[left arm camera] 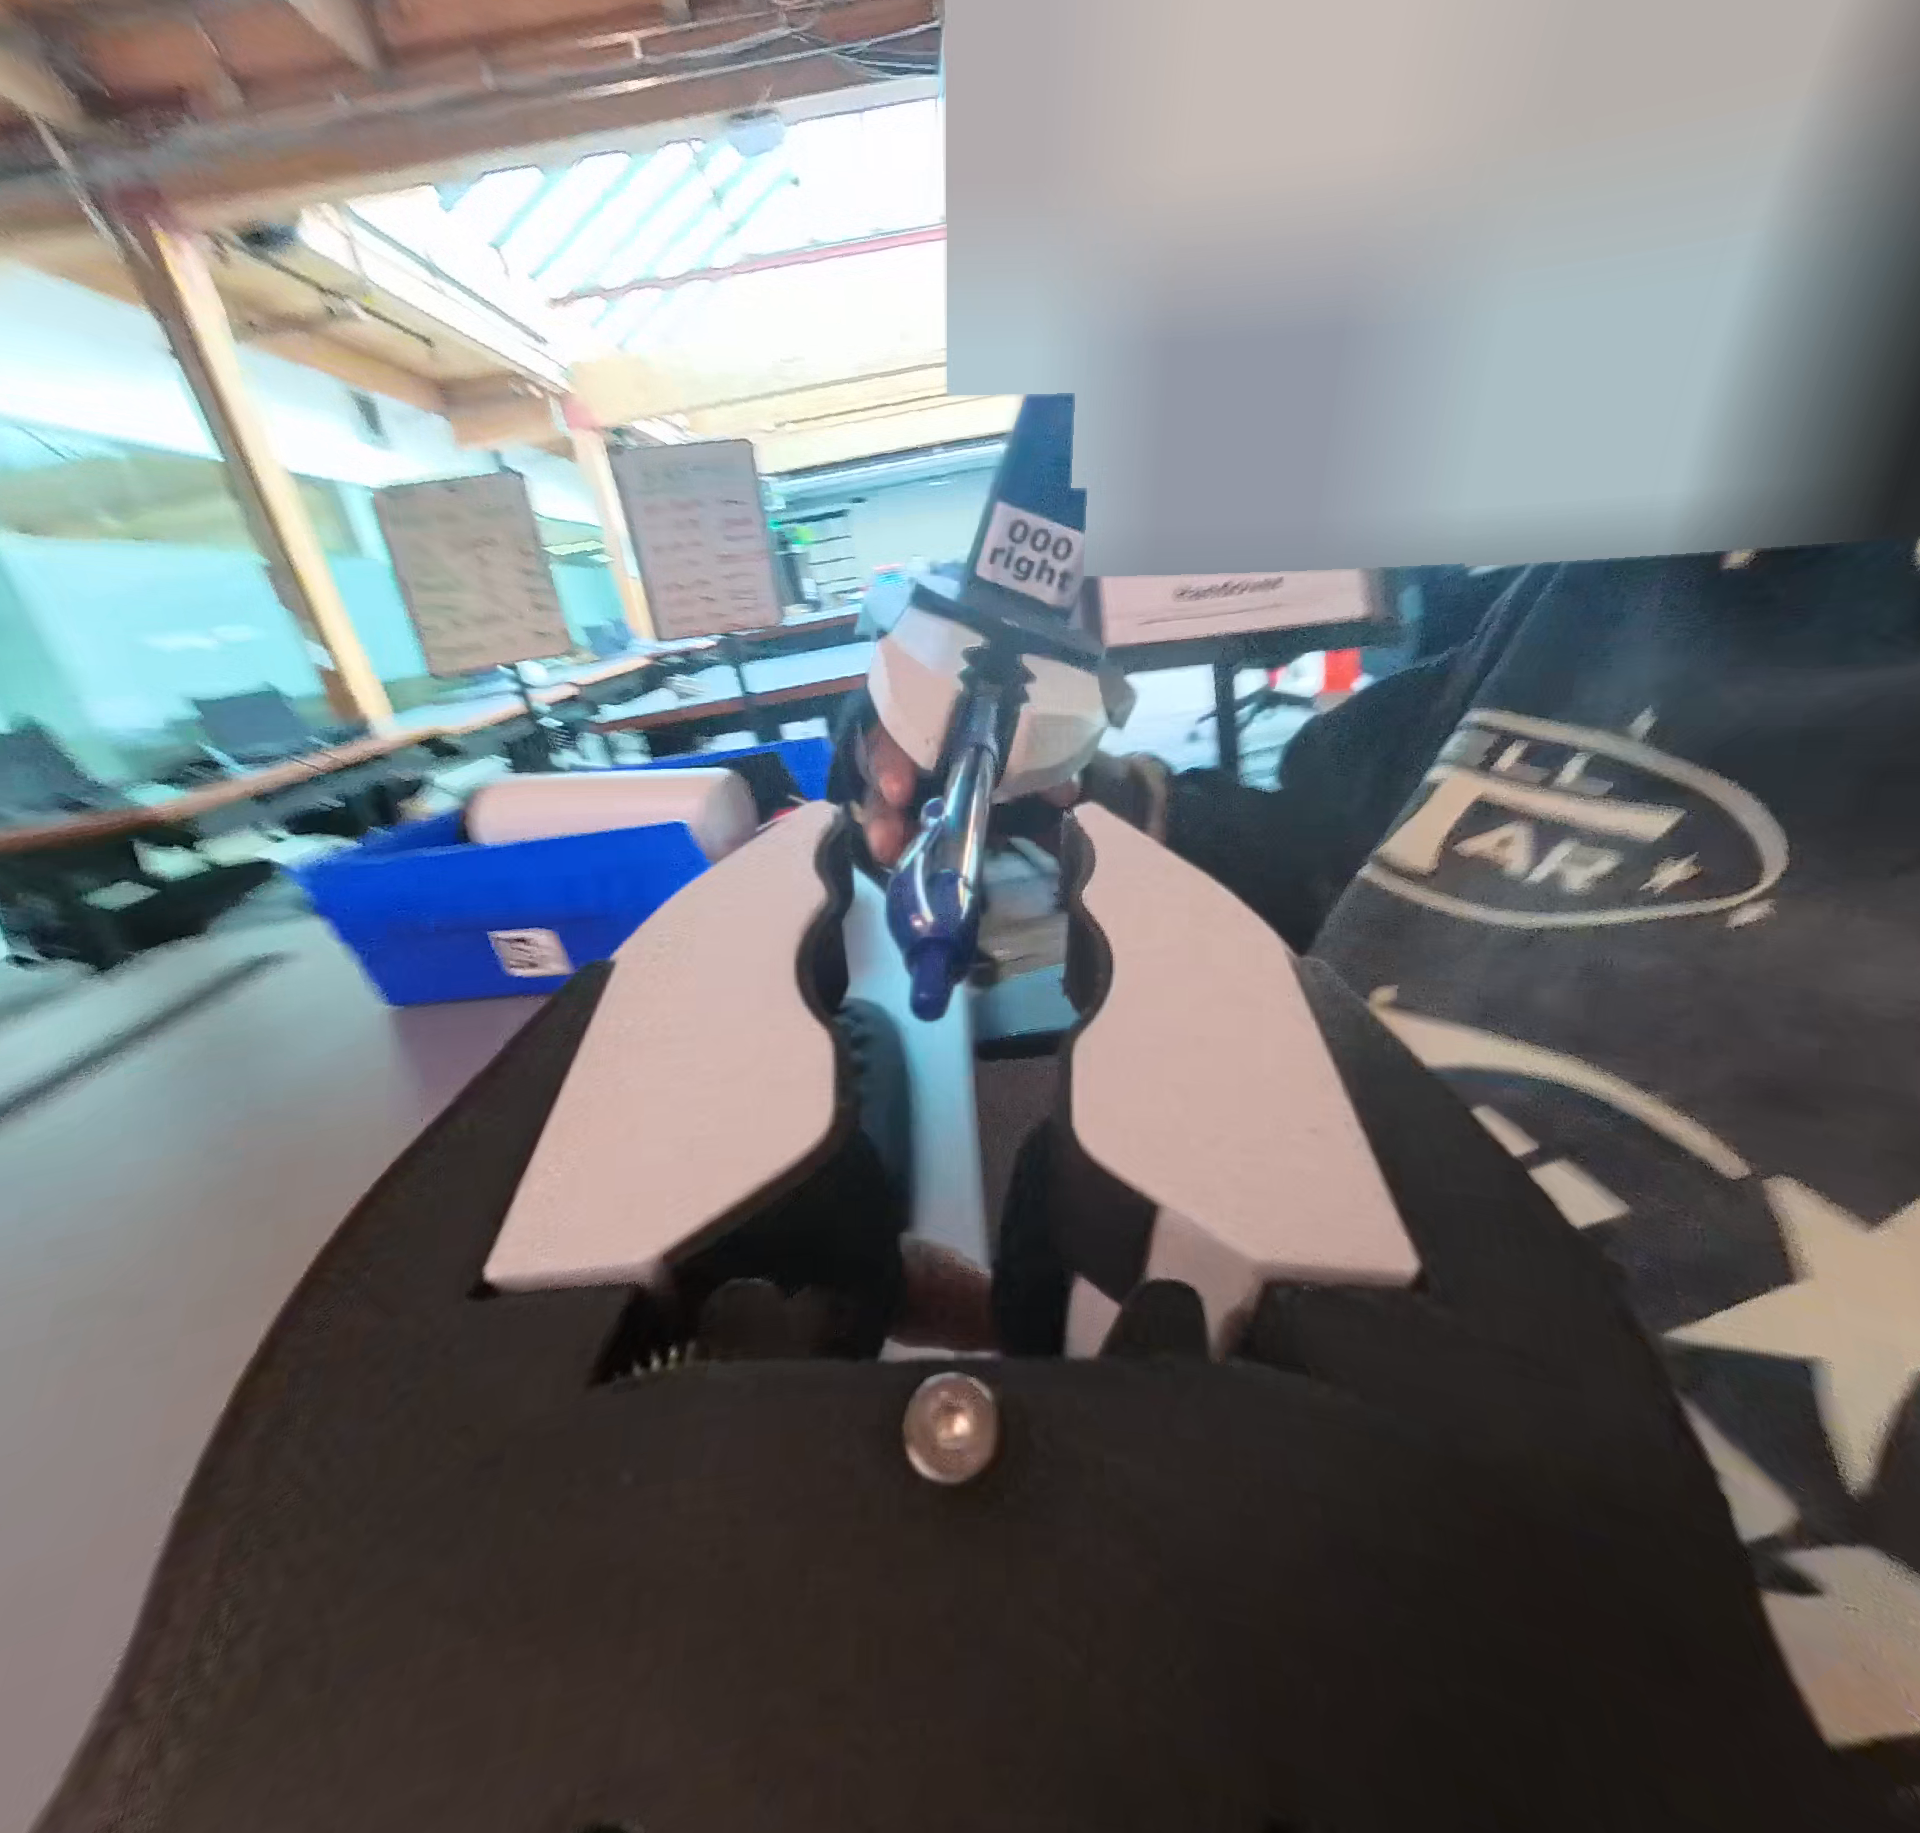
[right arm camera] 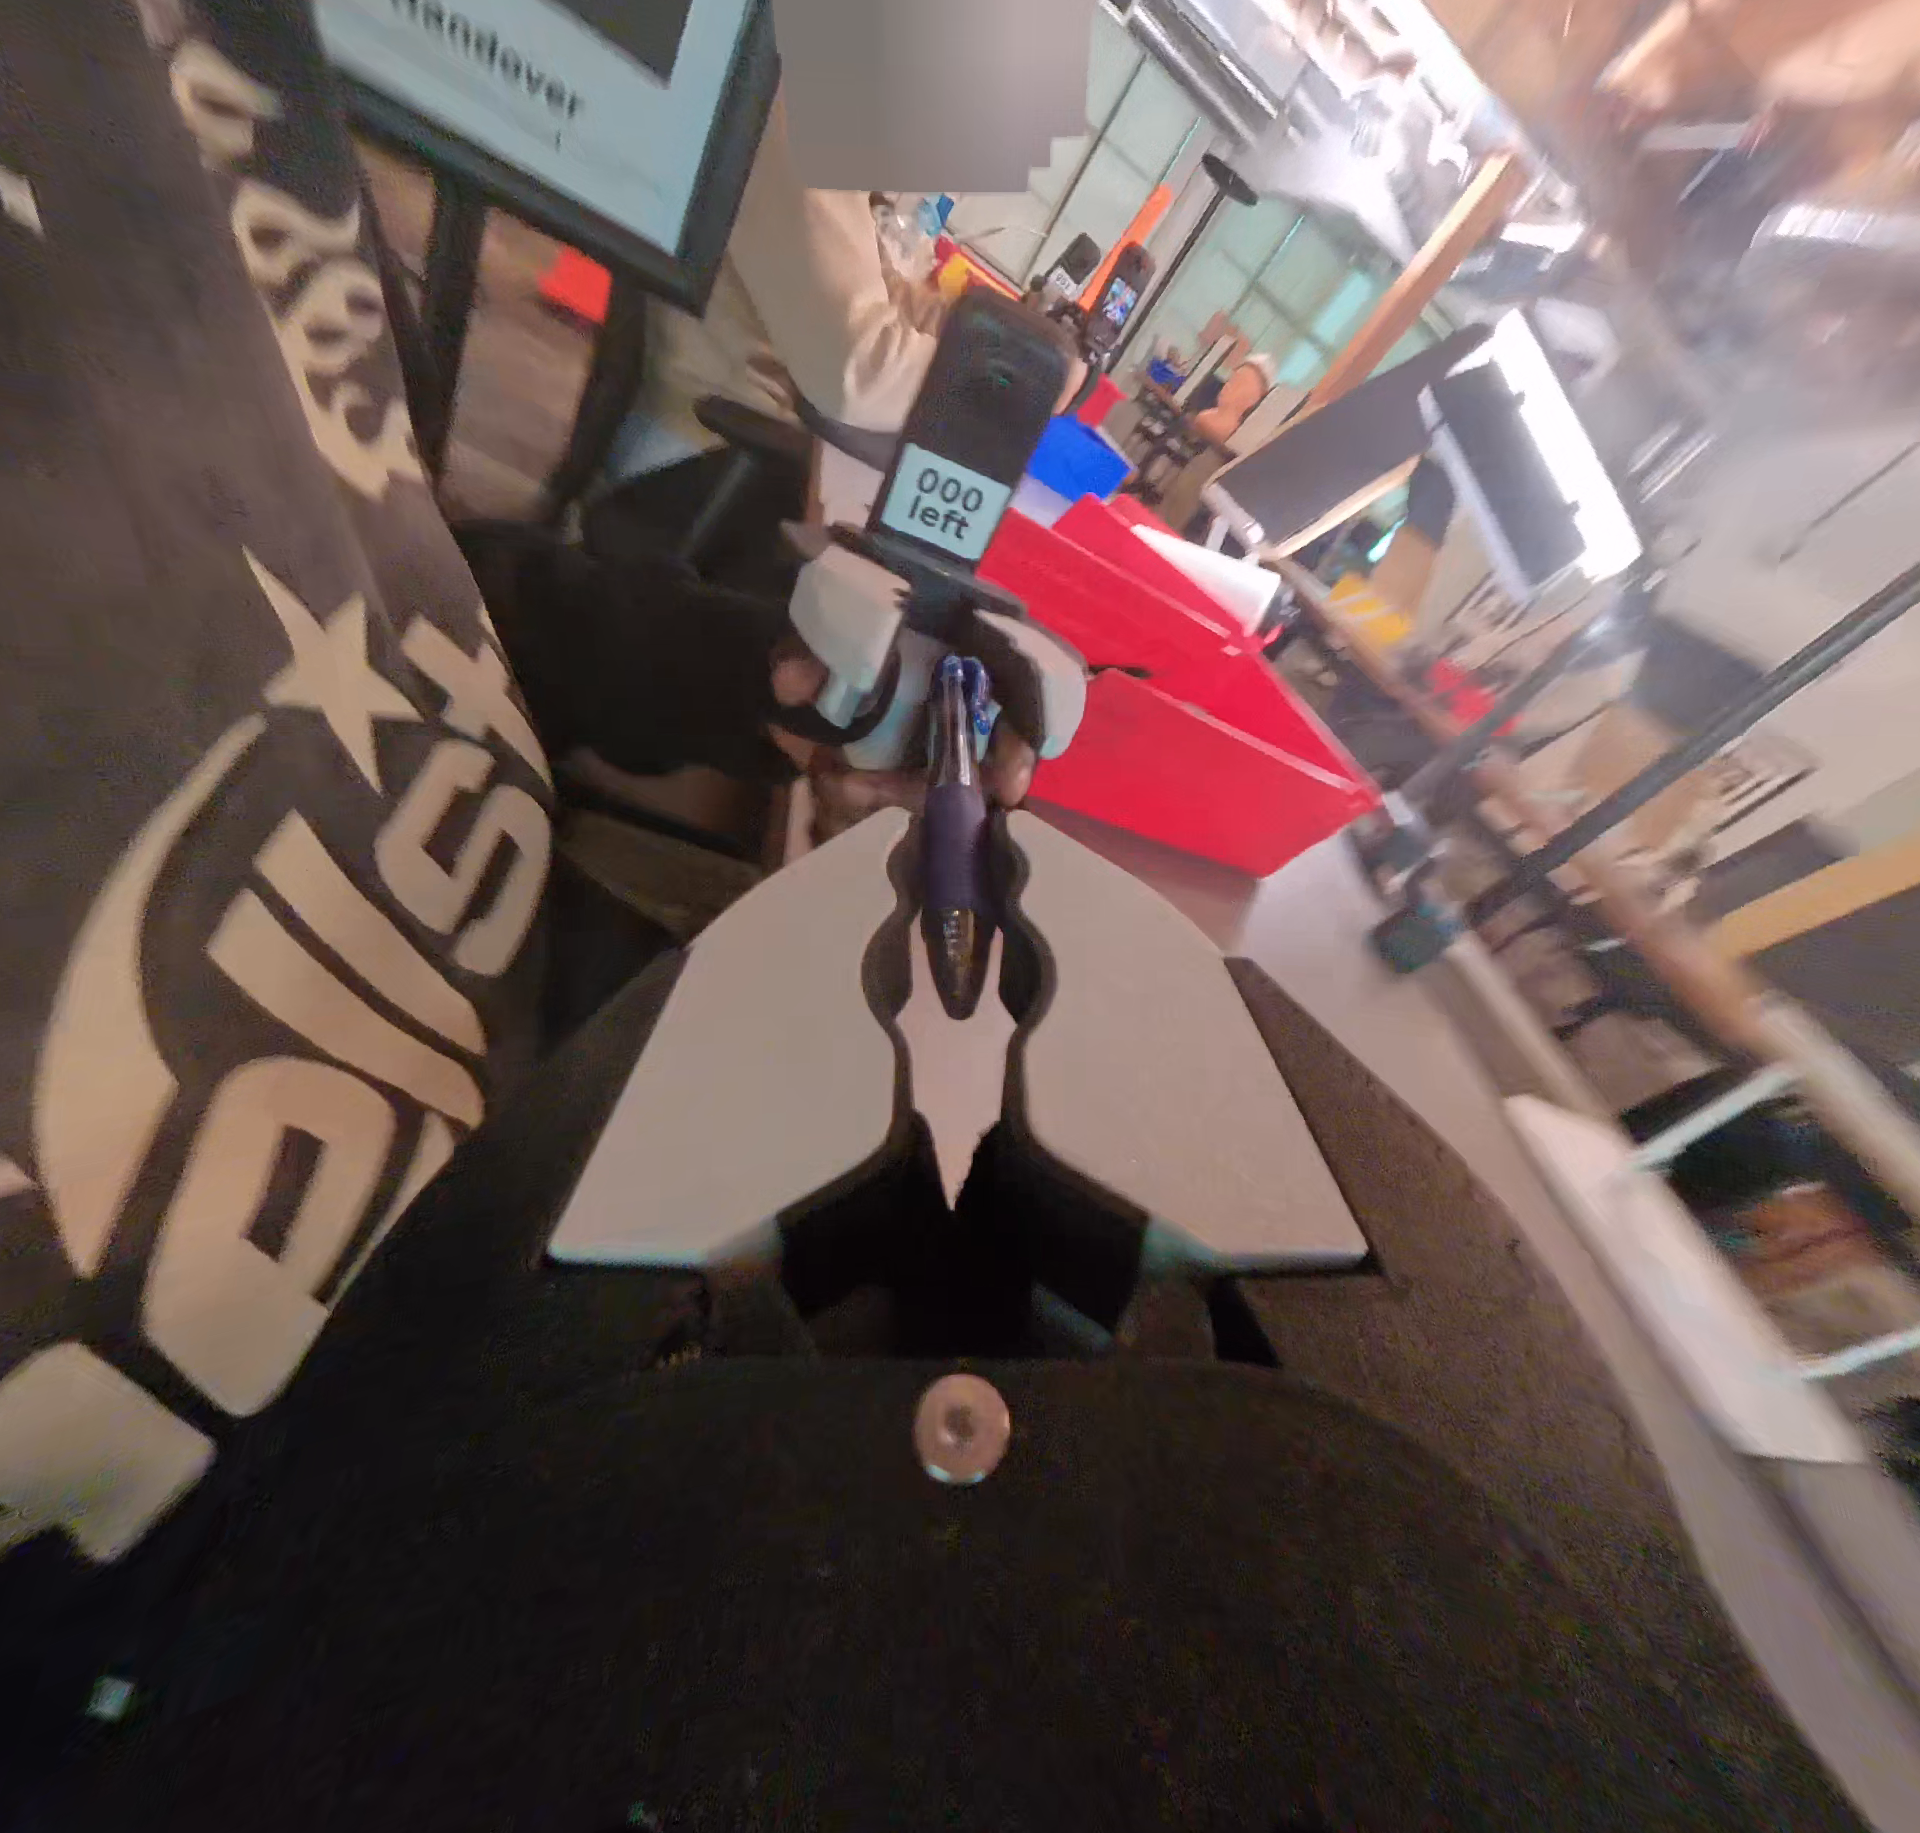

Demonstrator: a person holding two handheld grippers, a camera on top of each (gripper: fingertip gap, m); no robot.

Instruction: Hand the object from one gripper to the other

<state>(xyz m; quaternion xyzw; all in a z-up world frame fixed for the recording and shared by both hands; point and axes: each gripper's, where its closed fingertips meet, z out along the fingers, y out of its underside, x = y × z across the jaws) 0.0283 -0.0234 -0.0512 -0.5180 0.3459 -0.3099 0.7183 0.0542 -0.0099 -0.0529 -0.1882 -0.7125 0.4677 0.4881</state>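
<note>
Pen (right arm camera: 956,853): I see it bridging both grippers, off the table
Right gripper (right arm camera: 958,848): pinching the pen's grip; left gripper (left arm camera: 951,853): fingers spread around its clicker end

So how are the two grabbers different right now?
The right gripper is shut on the pen, squeezing its dark rubber grip. The left gripper is open, with its fingers spread on either side of the pen's clicker end. The right gripper carries the pen, while the left gripper seems not to touch it. Both have white fingers on black bodies, and they point at each other.
</note>
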